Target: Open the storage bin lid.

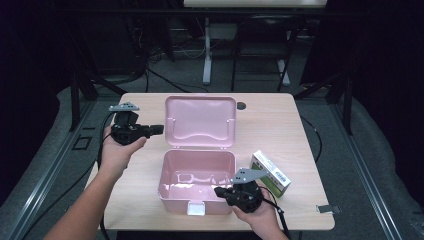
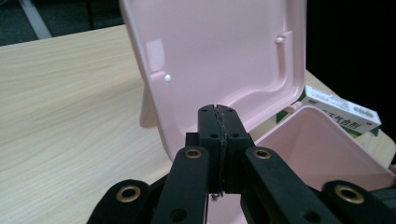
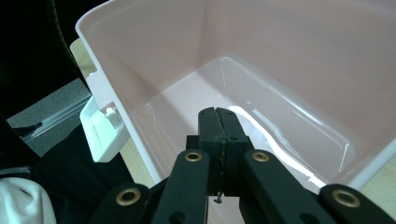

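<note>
a pink box stands open at the middle of a light wooden bench, its lid thrown back toward the far edge and a white latch on its near wall. the left tool, held in a person's left hand, hovers beside the lid with jaws clenched on nothing. the right tool, in the right hand, sits at the box's near right corner, jaws likewise pressed together and empty, aimed into the bare interior. a green and white carton lies just right of the box
</note>
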`<act>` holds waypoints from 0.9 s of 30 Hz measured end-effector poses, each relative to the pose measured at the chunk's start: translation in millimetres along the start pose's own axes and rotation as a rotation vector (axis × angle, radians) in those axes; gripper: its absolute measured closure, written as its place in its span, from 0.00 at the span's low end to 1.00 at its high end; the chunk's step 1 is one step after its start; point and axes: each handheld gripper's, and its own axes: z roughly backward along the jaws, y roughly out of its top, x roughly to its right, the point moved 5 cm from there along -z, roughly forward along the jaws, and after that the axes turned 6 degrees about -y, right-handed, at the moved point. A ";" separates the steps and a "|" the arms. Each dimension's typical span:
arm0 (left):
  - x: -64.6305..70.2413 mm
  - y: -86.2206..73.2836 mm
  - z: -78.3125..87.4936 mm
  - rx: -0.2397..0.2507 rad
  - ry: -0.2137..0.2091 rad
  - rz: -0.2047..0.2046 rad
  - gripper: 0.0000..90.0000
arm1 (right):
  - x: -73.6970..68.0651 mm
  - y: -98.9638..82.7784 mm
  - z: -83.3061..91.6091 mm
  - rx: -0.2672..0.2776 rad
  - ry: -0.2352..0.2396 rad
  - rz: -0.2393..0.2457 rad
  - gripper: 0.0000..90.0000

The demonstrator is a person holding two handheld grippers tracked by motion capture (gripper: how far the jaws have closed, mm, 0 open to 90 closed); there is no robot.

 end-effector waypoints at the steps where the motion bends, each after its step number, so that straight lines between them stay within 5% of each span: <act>1: -0.8 -1.0 -0.2 -0.001 -0.003 -0.001 1.00 | 0.0 0.0 0.0 0.000 0.000 0.000 1.00; 27: -4.0 -51.4 10.9 0.023 -0.011 0.024 0.84 | 0.5 1.6 -0.1 -0.007 -0.003 0.001 0.99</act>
